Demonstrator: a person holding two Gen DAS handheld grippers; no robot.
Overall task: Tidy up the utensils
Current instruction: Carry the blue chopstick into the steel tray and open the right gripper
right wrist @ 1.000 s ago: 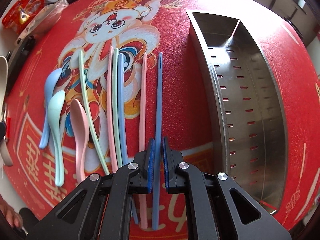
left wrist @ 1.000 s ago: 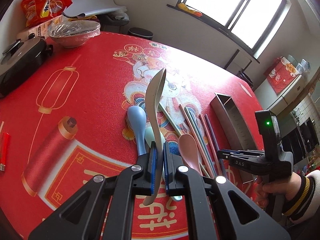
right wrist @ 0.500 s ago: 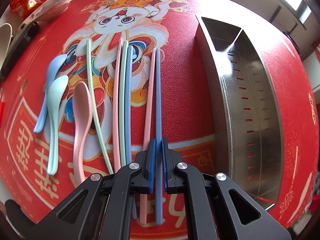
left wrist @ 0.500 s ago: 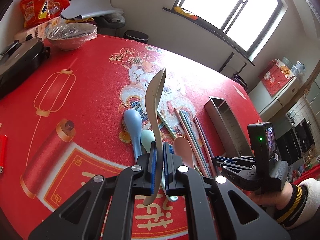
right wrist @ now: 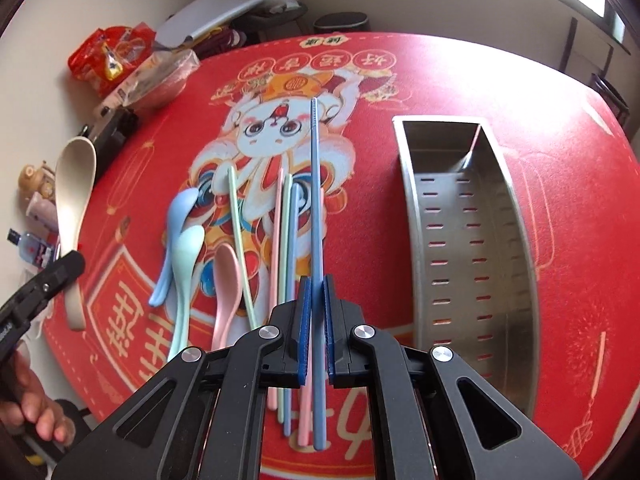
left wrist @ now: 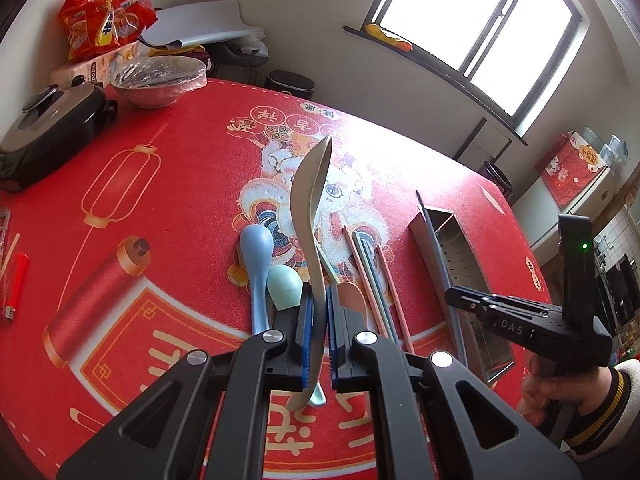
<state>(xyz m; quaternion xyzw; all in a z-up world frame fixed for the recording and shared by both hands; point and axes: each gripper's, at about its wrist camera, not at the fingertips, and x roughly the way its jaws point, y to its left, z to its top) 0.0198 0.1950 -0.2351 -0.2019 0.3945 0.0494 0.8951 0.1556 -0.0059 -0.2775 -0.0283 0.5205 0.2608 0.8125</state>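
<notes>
My left hand-held gripper [left wrist: 319, 334] clamps the beige spoon [left wrist: 310, 188] at mid-frame; my right hand-held gripper [right wrist: 316, 332] pinches the blue chopstick [right wrist: 315, 200]. The steel tray [right wrist: 516, 216] waits at right; I should keep the chopstick level, lowering it lengthwise.

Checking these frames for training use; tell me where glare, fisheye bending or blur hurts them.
Left wrist view: the window is blown out white, and glare washes the red tablecloth below it. Right wrist view: fisheye bows the steel tray, and its far inner wall glints; the blue chopstick stays sharp.
</notes>
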